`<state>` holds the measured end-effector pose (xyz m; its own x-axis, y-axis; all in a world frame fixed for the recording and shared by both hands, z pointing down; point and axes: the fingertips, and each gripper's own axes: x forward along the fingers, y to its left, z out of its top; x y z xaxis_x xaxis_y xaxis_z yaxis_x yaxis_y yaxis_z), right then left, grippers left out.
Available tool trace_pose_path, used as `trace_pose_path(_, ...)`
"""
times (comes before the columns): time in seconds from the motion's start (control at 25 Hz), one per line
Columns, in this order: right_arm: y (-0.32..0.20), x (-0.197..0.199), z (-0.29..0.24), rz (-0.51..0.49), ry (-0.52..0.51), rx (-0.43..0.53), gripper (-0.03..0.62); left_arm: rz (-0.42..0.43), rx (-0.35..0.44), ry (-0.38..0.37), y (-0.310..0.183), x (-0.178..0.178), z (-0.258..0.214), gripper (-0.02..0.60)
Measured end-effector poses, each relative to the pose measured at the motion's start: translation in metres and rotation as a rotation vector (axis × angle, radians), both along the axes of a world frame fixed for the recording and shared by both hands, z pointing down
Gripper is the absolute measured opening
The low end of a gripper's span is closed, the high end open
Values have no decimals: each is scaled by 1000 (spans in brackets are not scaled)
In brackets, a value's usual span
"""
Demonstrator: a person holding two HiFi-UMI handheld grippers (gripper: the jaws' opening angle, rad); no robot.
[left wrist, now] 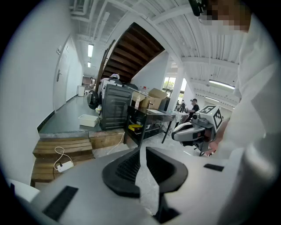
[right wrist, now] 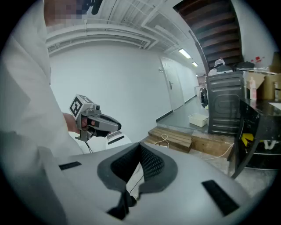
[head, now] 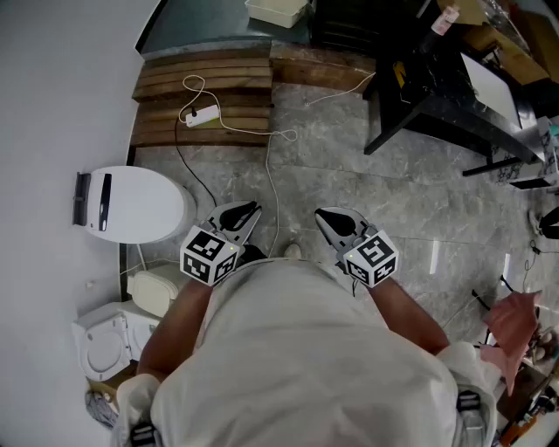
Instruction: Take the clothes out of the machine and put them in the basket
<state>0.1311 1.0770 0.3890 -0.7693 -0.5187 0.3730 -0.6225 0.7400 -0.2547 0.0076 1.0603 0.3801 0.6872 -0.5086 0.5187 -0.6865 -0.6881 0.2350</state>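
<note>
No clothes show between any jaws. My left gripper (head: 253, 209) and right gripper (head: 321, 214) hang side by side close to my body, above the grey stone floor. Each is shut and empty; the left gripper (left wrist: 141, 150) shows only a thin slit between its pads, and the right gripper (right wrist: 139, 147) has its tips together. A dark machine (left wrist: 115, 107) stands far ahead beyond the wooden step and is also visible (right wrist: 225, 103) in the right gripper view. In front of it, a white basket (head: 278, 10) sits on the floor.
A wooden pallet step (head: 205, 96) carries a white power strip (head: 203, 114) whose cable trails towards me. A black metal table (head: 454, 96) stands at the right. A white oval-topped unit (head: 131, 202) sits at the left wall. A pink cloth (head: 514, 319) lies at the right edge.
</note>
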Motion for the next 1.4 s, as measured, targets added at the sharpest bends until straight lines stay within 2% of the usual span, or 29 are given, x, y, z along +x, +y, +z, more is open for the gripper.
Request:
trace_pose_path(0.28,-13,6,7,-14,-6,-1,3,-28,4,-2,-7,2,1,43)
trace_pose_path(0.48,-33,-13,13,-25,0,-13,3,-48,-8,12,-23,-20,6,43)
trace_pose_path(0.64,-65,-37,14,-8,-1,-11,5,-44,-4,38,-57,-44,10,44)
trace_pose_path(0.84,-120,-88,12,4,26,-10,14,-23,12,69,-121,-88,10,59)
trace_pose_path(1.24,-236,-218,-4,-10,81,7,57,9,28,86,-233,-210,-1,95)
trace_pose_path(1.4,-266,-263,-4,-38,98,2,57,-22,26,99,-265,-257,2,95)
